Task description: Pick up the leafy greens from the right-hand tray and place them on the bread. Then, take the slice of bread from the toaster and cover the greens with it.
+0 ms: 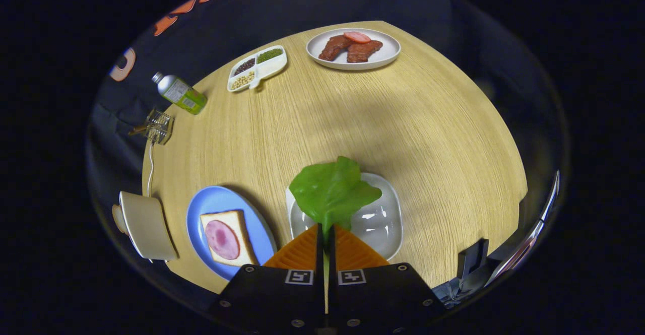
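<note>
My gripper (325, 234) is shut on the stem end of a green lettuce leaf (332, 191), which sticks out ahead of the fingertips. The leaf hangs over a white square tray (384, 219) just below and ahead of the fingers. To the left of the fingers a blue plate (211, 205) holds a slice of bread (241, 224) topped with a round pink slice of ham (221, 239). Further left stands a cream toaster (146, 226) with a white cord; its slot and any bread in it are hidden.
Across the round wooden table (403, 123), a white plate (352, 48) carries brown meat pieces and a tomato slice. A divided dish of beans (257, 67), a green bottle (180, 93) lying down and a clear glass holder (158, 126) sit at the far left.
</note>
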`<state>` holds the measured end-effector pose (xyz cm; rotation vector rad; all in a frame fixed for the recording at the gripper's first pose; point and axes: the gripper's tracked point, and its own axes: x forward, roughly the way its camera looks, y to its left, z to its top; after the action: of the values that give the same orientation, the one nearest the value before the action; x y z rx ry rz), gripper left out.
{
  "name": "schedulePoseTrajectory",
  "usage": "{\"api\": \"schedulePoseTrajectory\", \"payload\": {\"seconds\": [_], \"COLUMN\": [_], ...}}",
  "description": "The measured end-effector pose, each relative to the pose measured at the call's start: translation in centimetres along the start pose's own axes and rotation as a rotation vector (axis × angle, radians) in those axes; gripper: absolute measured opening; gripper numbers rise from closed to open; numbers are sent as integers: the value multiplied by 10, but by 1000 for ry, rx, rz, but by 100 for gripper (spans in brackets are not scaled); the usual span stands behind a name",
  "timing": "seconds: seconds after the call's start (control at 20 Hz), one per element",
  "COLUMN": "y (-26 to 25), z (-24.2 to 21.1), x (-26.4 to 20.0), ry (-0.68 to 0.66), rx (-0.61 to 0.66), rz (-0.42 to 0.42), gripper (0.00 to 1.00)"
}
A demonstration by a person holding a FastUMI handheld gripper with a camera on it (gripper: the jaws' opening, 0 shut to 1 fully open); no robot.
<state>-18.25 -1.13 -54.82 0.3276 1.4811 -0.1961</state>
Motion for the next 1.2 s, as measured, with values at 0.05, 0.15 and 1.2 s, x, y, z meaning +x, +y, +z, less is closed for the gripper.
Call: {"api": "schedulePoseTrajectory", "payload": {"seconds": [0.05, 0.15, 1.2], "y": [6, 21, 151], "z": [1, 4, -38], "x": [-5, -12, -3], "ry": [-2, -16, 118], "rx": [-8, -35, -328], "rz": [18, 49, 255], "gripper": [3, 3, 3]}}
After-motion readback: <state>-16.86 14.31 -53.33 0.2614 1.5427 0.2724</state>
